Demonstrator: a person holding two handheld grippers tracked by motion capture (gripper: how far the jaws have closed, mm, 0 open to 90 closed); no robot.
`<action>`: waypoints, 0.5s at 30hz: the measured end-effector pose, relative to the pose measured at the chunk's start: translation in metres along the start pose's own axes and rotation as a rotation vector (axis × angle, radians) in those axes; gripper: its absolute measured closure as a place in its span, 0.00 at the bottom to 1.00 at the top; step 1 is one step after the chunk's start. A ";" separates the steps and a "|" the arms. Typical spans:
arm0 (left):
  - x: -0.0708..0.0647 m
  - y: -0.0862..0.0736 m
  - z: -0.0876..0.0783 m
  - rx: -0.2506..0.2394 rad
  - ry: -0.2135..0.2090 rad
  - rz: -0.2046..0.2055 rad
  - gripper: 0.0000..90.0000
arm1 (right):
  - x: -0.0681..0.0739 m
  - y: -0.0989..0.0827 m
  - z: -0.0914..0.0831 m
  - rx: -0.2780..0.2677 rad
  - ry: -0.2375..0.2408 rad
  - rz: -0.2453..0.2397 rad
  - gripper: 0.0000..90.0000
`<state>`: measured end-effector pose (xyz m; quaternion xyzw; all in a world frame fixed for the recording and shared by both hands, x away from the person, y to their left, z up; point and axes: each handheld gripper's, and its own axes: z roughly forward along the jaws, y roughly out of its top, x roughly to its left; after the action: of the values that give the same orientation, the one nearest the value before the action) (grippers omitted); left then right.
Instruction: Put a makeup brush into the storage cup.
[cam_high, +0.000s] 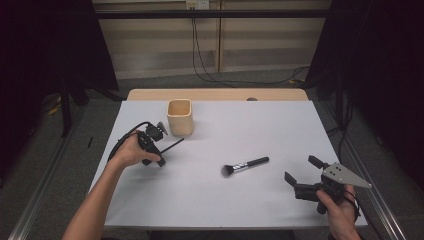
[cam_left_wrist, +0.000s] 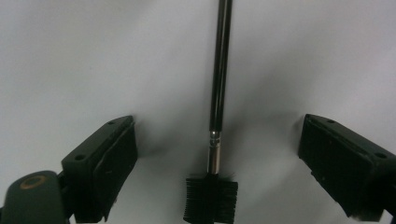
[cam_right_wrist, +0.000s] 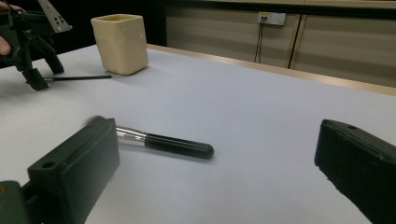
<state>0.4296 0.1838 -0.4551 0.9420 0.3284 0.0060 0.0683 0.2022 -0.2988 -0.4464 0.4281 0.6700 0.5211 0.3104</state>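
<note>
- The left gripper (cam_high: 159, 159) is at the middle left of the high view, low over a thin brush (cam_left_wrist: 218, 93).
- In the left gripper view its jaws stand wide, one on each side of the thin brush. The pads do not touch it.
- The thin brush lies flat on the white table (cam_high: 225, 200). Its bristle head sits at the bottom middle of the left gripper view, and its black stick runs up to the top of the frame.
- In the high view the stick points toward the cup (cam_high: 180, 117), which stands in the upper left part of the table.
- The thin brush looks very light, stiff and smooth. It could roll or slip out of a loose grip.
- A good spot to grab looks like the shiny neck or the stick just above the bristles. The bristles are soft and would bend.
- The right gripper (cam_high: 301, 176) is at the lower right of the high view. Its jaws are wide too and hold nothing.
- A fat brush (cam_high: 245, 165) lies in the middle of the table, well apart from both grippers.
</note>
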 end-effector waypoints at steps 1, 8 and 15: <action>0.000 0.000 0.000 0.000 0.000 0.000 0.15 | 0.000 0.000 0.000 0.000 0.000 0.000 0.00; 0.003 0.000 -0.003 0.006 0.001 -0.011 0.25 | 0.001 0.000 0.000 0.002 0.004 -0.001 0.00; 0.004 0.004 -0.004 0.029 0.002 -0.028 0.37 | 0.001 0.000 0.000 0.004 0.004 -0.006 0.00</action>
<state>0.4344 0.1838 -0.4507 0.9382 0.3417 0.0011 0.0544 0.2017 -0.2976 -0.4466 0.4255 0.6732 0.5195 0.3097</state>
